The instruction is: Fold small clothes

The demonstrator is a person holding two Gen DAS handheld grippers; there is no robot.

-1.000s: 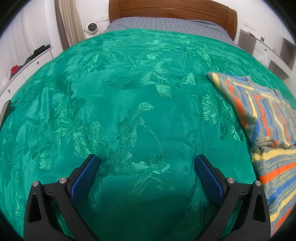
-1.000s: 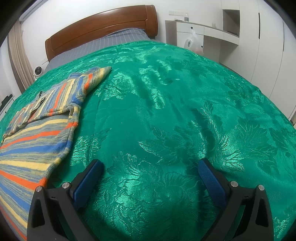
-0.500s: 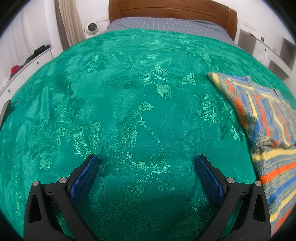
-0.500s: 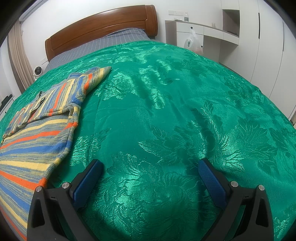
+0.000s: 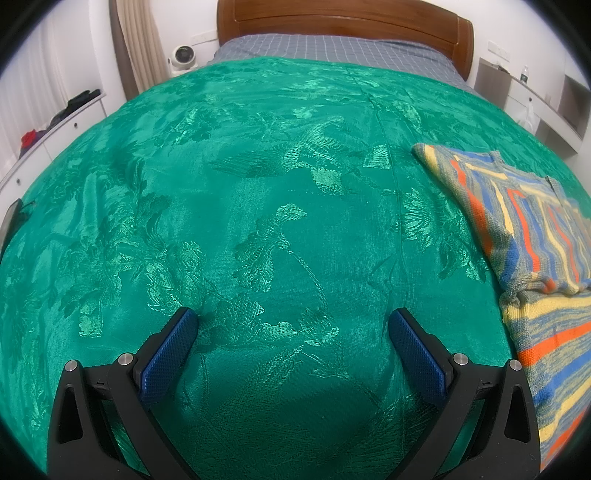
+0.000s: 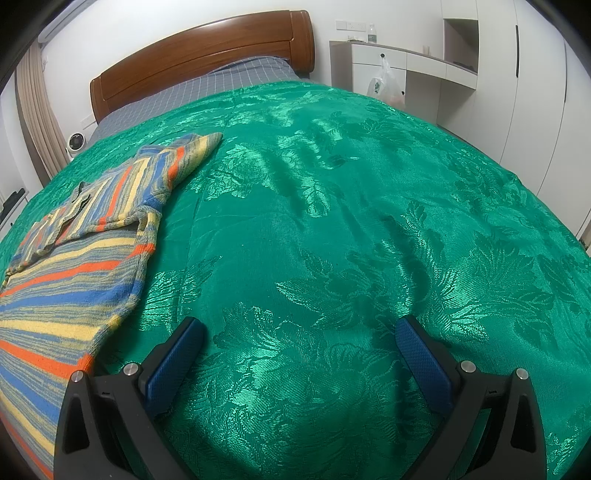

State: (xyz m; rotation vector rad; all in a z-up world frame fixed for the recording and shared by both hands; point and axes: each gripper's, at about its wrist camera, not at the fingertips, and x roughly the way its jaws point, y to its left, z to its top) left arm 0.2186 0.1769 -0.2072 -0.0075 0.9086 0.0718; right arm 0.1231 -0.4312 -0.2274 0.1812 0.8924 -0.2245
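A striped knit garment (image 5: pixel 532 236) in blue, orange, yellow and grey lies flat on the green bedspread (image 5: pixel 258 206), with one part folded over its upper half. It fills the right edge of the left wrist view and the left side of the right wrist view (image 6: pixel 74 266). My left gripper (image 5: pixel 291 321) is open over bare bedspread, well left of the garment. My right gripper (image 6: pixel 299 332) is open too, just right of the garment's lower edge, holding nothing.
The green bedspread (image 6: pixel 369 221) covers most of a bed with a wooden headboard (image 5: pixel 343 22). A white cabinet (image 6: pixel 399 66) with a hanging plastic bag (image 6: pixel 384 86) stands at the right. A low white dresser (image 5: pixel 55 129) and a small fan (image 5: pixel 181 59) stand at the left.
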